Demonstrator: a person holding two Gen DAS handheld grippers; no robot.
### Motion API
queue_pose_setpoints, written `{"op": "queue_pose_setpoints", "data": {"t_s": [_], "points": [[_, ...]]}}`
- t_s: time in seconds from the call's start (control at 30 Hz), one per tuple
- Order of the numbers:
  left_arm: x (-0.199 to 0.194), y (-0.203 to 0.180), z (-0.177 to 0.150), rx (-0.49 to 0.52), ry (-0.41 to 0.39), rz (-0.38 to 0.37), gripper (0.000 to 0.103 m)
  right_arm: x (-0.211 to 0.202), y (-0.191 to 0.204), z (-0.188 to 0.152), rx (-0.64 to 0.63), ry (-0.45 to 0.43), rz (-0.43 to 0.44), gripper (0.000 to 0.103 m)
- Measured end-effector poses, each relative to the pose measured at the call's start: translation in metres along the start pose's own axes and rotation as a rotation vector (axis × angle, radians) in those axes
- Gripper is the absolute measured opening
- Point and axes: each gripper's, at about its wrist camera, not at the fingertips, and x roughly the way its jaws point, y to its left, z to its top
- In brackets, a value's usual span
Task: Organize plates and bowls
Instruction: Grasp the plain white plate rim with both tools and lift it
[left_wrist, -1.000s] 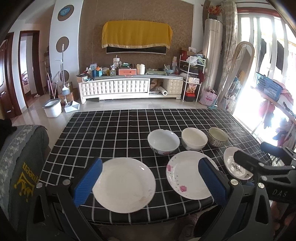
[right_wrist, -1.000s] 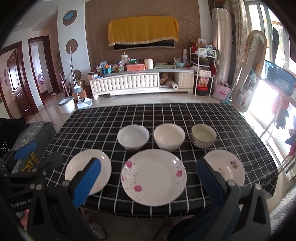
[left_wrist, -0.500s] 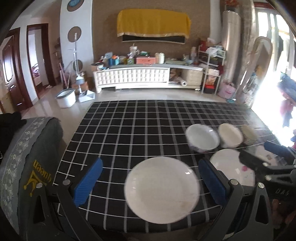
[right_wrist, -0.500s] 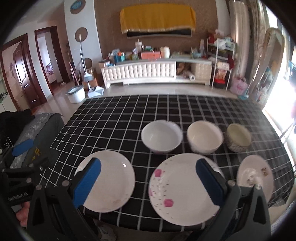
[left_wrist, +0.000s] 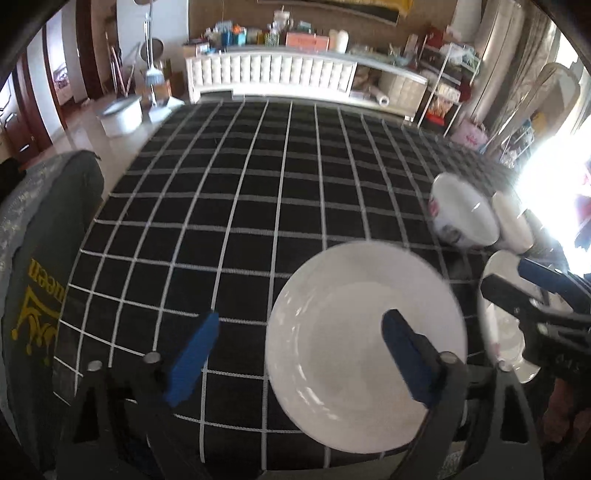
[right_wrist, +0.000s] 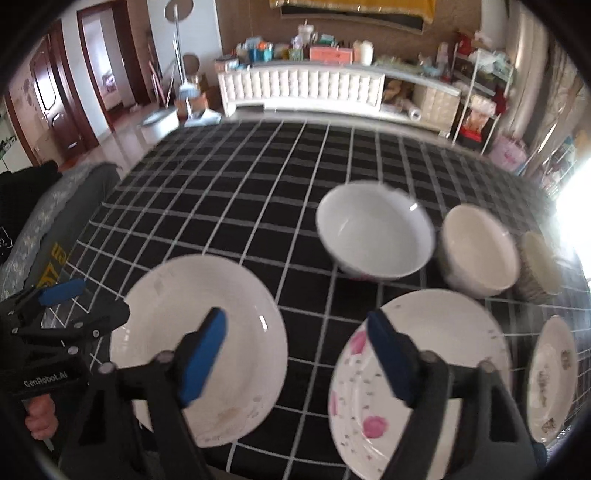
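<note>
Nearest, in the left wrist view, the left gripper (left_wrist: 297, 341) hangs over the near edge of the table (left_wrist: 258, 192), its jaws closing yet well apart with nothing pressed between them; one blue pad sits over the checked cloth, the other over the plain white plate (left_wrist: 343, 354), whose left rim lies in the gap between the two pads. Likewise, in the right wrist view, the right gripper (right_wrist: 295, 349) has its jaws closing but wide, gripping nothing; its left pad hovers over the plain white plate (right_wrist: 207, 332) and its right pad over the flowered plate (right_wrist: 443, 354), with bare cloth between the two plates. At the left edge of that view the left gripper (right_wrist: 55, 306) shows from the side, a hand (right_wrist: 40, 413) below it; at the right edge lies a small plate (right_wrist: 550, 373), just beside the flowered one. Farther back stand three bowls in a row: a white bowl (right_wrist: 373, 232), a cream bowl (right_wrist: 480, 247) close beside it, and a small patterned bowl (right_wrist: 539, 266) at the bright right end; beyond them the table is black cloth with white lines; farther off, a white cabinet (right_wrist: 303, 86) stands against the wall.
</note>
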Motion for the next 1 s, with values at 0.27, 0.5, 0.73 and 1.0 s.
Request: {"op": "queue_pose_setpoints", "data": {"t_s": [0.27, 0.5, 0.73, 1.0], "points": [[0.044, 0.023, 0.002, -0.017, 0.119, -0.013, 0.061, 0.037, 0.004, -0.003, 0.023, 0.092, 0.027, 0.064], [0.053, 0.029, -0.002, -0.015, 0.165, -0.038, 0.031, 0.056, 0.011, -0.010, 0.023, 0.167, 0.007, 0.045], [0.054, 0.024, -0.002, -0.023, 0.205, -0.070, 0.015, 0.060, 0.007, -0.019, 0.070, 0.188, -0.030, 0.033], [0.053, 0.026, -0.005, -0.085, 0.226, -0.059, 0.015, 0.054, -0.003, -0.025, 0.147, 0.156, 0.007, 0.027]]}}
